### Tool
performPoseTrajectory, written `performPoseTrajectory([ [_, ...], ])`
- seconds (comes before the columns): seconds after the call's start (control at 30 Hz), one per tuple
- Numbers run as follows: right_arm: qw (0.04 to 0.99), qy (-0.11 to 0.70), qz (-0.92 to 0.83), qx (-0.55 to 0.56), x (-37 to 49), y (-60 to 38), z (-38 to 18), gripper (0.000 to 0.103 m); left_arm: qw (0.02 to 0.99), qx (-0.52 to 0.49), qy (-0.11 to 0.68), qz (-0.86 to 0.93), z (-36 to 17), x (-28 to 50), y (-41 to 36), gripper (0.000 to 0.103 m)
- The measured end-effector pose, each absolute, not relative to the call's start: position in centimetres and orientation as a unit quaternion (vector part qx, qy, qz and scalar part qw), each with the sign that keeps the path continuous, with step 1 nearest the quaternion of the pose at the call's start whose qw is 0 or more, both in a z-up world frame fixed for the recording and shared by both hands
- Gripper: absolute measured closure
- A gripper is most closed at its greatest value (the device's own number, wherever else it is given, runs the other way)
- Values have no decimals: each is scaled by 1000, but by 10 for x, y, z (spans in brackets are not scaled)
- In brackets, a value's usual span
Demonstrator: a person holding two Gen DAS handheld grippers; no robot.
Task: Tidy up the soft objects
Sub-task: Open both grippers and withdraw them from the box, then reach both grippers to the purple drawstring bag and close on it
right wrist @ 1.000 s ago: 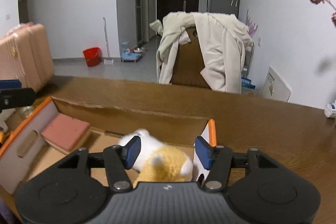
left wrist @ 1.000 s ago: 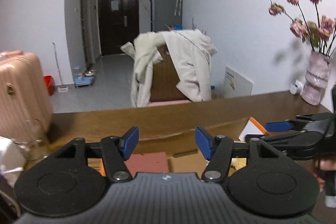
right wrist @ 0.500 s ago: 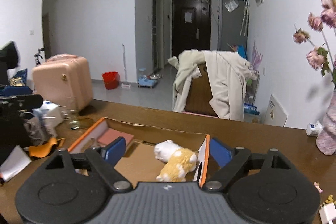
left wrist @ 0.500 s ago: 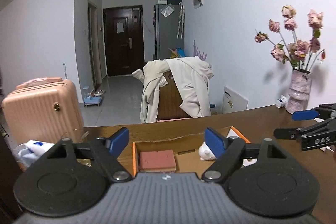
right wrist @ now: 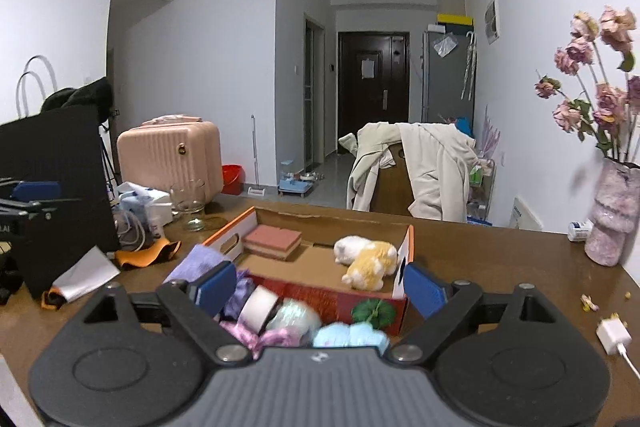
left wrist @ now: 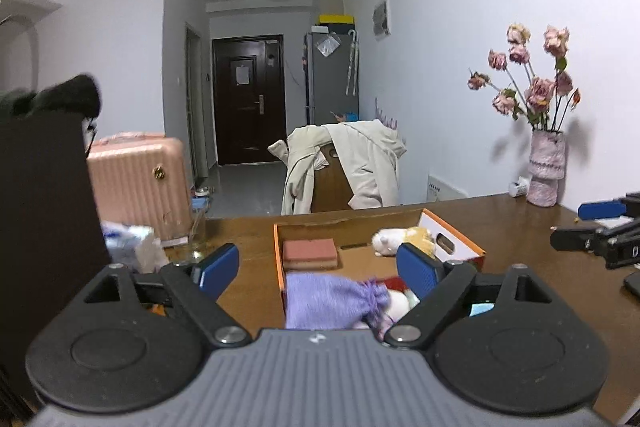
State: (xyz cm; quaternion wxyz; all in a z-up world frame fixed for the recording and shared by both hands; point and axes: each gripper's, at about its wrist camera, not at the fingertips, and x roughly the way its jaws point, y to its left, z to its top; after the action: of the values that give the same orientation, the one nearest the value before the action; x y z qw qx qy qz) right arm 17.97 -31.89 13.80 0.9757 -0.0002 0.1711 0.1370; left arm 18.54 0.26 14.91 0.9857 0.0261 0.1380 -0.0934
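Observation:
An open cardboard box with orange edges sits on the wooden table. Inside lie a pink sponge block and a white and yellow plush toy. In front of the box lie a purple drawstring pouch, a tape roll, a light blue soft item and a green piece. My left gripper is open and empty above the pouch. My right gripper is open and empty above the pile; it also shows in the left wrist view.
A pink vase of dried roses stands at the table's right. A glass, an orange cloth and a black bag are at the left. A white charger lies right. A draped chair stands behind.
Both grippers have drawn back and up from the box, so the whole box and the pile in front of it show. The plush toy stays in the box.

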Motion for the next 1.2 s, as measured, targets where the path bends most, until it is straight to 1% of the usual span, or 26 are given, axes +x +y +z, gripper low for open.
performPoseTrajectory([
  [0.03,976,167,138,-2,167,-315,134,12,985,20,137,-98,144,174,4,14],
  [0.13,978,154,142,-6,131,-305,122,2,985,2,134,-107,129,144,9,11],
  [0.23,978,150,143,-1,97,-293,110,2,985,-10,130,-109,114,114,11,8],
  [0.37,980,143,139,2,61,-282,92,2,983,-16,151,-106,94,92,17,7],
  [0.57,979,157,132,15,50,-280,83,2,978,-23,182,-102,76,88,28,7],
  [0.77,977,161,142,23,70,-272,82,2,975,-39,192,-101,73,111,32,7],
  [1.0,970,182,151,49,129,-258,71,2,970,-54,216,-97,60,173,43,8],
  [1.07,966,193,161,59,155,-251,70,7,969,-57,219,-100,59,197,46,10],
  [1.17,963,199,171,64,197,-237,68,14,969,-62,214,-110,57,240,52,17],
  [1.2,962,199,173,66,210,-232,68,16,967,-66,218,-112,56,254,54,22],
])
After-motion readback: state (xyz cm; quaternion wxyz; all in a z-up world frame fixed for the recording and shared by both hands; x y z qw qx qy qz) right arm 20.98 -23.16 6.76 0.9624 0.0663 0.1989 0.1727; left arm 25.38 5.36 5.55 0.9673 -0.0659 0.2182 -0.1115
